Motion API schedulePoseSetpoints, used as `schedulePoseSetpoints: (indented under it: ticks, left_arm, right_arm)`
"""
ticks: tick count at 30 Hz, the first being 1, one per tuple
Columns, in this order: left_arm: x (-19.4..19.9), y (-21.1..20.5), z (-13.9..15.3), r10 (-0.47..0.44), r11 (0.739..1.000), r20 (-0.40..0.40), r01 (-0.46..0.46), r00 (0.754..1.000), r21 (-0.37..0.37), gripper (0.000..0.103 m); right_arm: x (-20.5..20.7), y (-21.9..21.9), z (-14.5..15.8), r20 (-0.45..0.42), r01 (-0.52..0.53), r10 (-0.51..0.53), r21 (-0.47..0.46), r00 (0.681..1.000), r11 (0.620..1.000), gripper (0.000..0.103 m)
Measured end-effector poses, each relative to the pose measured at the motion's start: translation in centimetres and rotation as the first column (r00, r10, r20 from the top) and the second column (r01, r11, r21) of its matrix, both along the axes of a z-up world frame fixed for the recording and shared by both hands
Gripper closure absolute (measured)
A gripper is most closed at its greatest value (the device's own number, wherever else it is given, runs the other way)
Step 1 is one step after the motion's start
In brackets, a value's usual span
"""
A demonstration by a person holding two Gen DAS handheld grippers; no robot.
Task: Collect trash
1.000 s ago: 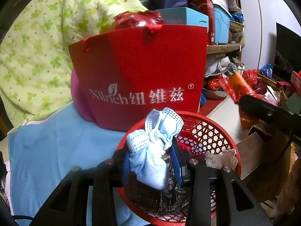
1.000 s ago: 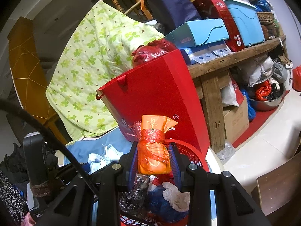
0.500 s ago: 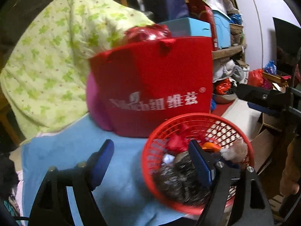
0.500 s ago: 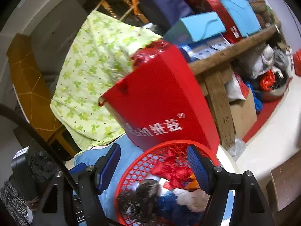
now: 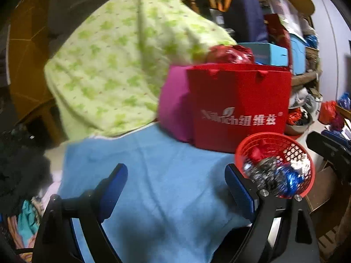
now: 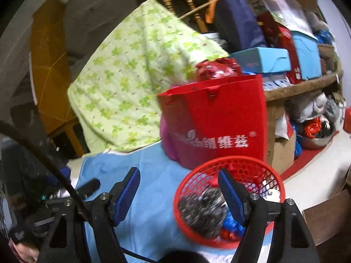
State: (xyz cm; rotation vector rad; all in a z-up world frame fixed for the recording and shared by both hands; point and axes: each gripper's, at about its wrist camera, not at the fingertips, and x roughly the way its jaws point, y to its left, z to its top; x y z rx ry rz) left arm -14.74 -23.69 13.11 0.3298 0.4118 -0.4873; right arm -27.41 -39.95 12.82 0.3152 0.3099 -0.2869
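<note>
The left gripper has its blue-padded fingers spread wide with nothing between them; its jaws have just been opening, and only the blue cloth that covers the worktop shows in the gap. The right gripper is likewise released — its fingers stand apart and empty, having just been opening too, with the right-hand finger overlapping the basket in the view. The red mesh basket sits on the blue cloth at the right-hand edge of the worktop, just in front of the red paper bag, and lies to the right of the left gripper's fingers rather than between them. Inside it the collected trash shows as a crumpled dark, shiny wrapper, a piece of blue foil, something red and a bit of white; the pieces are blurred. The red paper bag stands upright with white lettering on its face and a shiny red bundle poking out of its top, and a magenta bag stands against its left side. Behind them a green-patterned quilt hangs down to the worktop — to the right, boxes crowd a wooden shelf.
</note>
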Motion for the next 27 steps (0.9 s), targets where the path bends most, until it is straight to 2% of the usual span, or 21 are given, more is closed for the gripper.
schedulePoseSetpoints:
  ticks: [2, 6, 9, 13, 16, 21, 27]
  left_arm:
    - [-0.4, 2.0, 0.3, 0.041, 0.999, 0.02, -0.041, 0.999, 0.004, 0.013]
    - [-1.3, 6.1, 1.2, 0.108, 0.994, 0.046, -0.108, 0.993, -0.015, 0.002]
    - [-2.1, 8.3, 1.7, 0.137, 0.99, 0.065, -0.135, 0.988, -0.03, 0.002]
    - [-2.8, 9.9, 2.2, 0.168, 0.986, 0.069, -0.167, 0.983, -0.025, 0.002]
    - [-3.5, 10.2, 2.5, 0.162, 0.987, 0.065, -0.16, 0.985, -0.032, 0.002]
    - [-5.0, 9.1, 2.9, 0.116, 0.993, 0.05, -0.114, 0.992, -0.028, 0.002]
    - [-7.5, 6.3, 3.4, 0.036, 0.999, 0.055, -0.035, 0.998, -0.019, 0.002]
  right_arm:
    - [-0.2, 1.9, 0.4, -0.004, -0.018, 0.018, -0.032, 1.0, 0.999, 0.026]
    - [0.1, 5.0, 0.8, -0.002, -0.064, 0.064, -0.037, 0.998, 0.997, 0.026]
    - [0.5, 7.2, 1.0, -0.005, -0.096, 0.096, -0.047, 0.995, 0.994, 0.026]
    - [0.3, 9.8, 1.2, -0.024, -0.077, 0.075, -0.107, 0.997, 0.991, 0.026]
    - [-0.9, 10.5, 1.5, -0.021, -0.037, 0.034, -0.154, 0.999, 0.987, 0.026]
    - [-4.0, 9.9, 2.2, -0.015, 0.05, -0.054, -0.177, 0.998, 0.983, 0.026]
    - [-6.2, 7.4, 3.8, 0.005, 0.161, -0.162, -0.146, 0.987, 0.976, 0.026]
